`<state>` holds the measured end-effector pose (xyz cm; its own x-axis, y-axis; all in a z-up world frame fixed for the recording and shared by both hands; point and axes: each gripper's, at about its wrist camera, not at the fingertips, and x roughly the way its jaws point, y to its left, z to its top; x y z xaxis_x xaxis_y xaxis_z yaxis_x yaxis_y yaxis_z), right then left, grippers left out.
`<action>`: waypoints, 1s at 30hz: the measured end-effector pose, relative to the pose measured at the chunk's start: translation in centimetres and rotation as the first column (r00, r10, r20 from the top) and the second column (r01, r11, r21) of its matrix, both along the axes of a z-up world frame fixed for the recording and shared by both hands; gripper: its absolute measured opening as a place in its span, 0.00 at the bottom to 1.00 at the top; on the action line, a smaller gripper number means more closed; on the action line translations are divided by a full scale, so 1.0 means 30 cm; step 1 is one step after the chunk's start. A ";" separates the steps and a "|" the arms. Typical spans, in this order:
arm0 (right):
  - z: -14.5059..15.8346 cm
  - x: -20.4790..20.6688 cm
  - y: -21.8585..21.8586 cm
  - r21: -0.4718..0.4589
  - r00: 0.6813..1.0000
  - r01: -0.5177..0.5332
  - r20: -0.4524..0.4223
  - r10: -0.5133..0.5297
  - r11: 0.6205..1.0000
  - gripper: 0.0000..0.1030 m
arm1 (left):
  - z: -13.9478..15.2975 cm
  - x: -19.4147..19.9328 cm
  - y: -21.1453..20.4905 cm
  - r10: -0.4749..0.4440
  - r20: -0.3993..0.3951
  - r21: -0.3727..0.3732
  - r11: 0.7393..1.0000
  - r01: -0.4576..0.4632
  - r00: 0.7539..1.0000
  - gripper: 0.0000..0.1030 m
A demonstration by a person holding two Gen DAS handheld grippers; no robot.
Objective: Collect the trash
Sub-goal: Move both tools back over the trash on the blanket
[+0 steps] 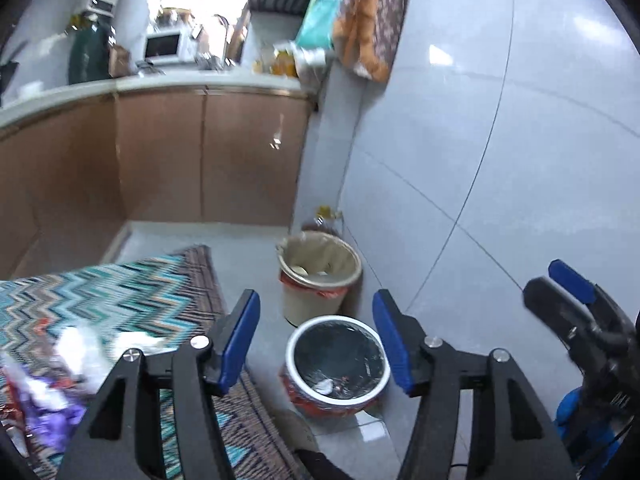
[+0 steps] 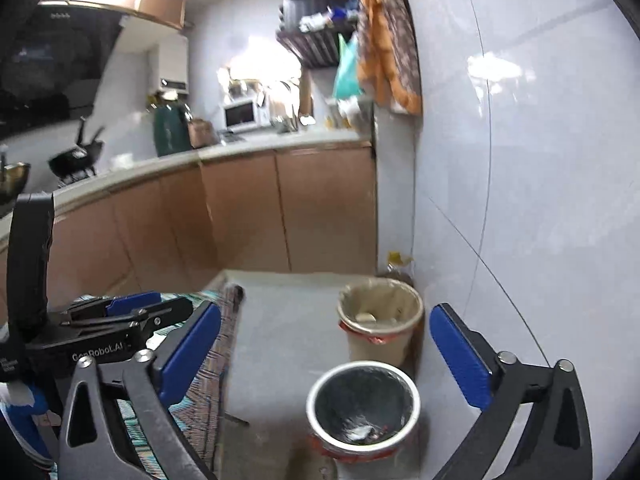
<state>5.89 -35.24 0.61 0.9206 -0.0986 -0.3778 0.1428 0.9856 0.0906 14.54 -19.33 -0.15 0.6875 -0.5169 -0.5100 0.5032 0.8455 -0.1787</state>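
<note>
Two trash bins stand on the floor by the tiled wall. The near one is a white-rimmed bin with a black liner [image 1: 339, 364] [image 2: 363, 407] holding a few scraps. Behind it is a beige bin with a beige liner [image 1: 319, 271] [image 2: 380, 322]. Crumpled white and purple trash [image 1: 52, 380] lies on a zigzag-patterned rug [image 1: 120, 296] at left. My left gripper [image 1: 316, 340] is open and empty above the near bin. My right gripper [image 2: 326, 356] is open and empty, also above the bins; it shows at the right edge of the left wrist view [image 1: 568, 292].
Brown kitchen cabinets [image 1: 200, 152] with a light countertop run along the back, carrying a microwave [image 1: 162, 46] and a green jug [image 1: 88, 56]. A tiled wall [image 1: 500, 140] is on the right. A bottle with a yellow cap [image 1: 328, 216] stands behind the beige bin.
</note>
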 end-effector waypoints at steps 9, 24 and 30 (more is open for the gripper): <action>0.156 -0.172 0.143 0.001 0.984 -0.104 0.143 0.103 0.995 1.00 | 0.139 -0.195 0.296 0.093 0.108 -0.016 0.996 -0.092 0.990 0.62; 0.168 -0.102 0.348 -0.022 0.955 -0.270 0.118 0.271 0.963 1.00 | 0.018 -0.217 0.914 0.398 0.064 -0.022 0.918 -0.397 0.915 0.73; 0.084 0.038 0.412 0.010 0.939 -0.342 0.050 0.342 0.939 1.00 | -0.133 -0.204 1.224 0.559 -0.043 0.018 0.829 -0.559 0.828 0.74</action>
<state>7.04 -22.89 3.13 0.9142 0.2318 -0.3323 -0.2075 0.9723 0.1073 8.42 17.38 -4.14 0.8350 -0.0487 -0.5481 -0.0642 0.9807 -0.1848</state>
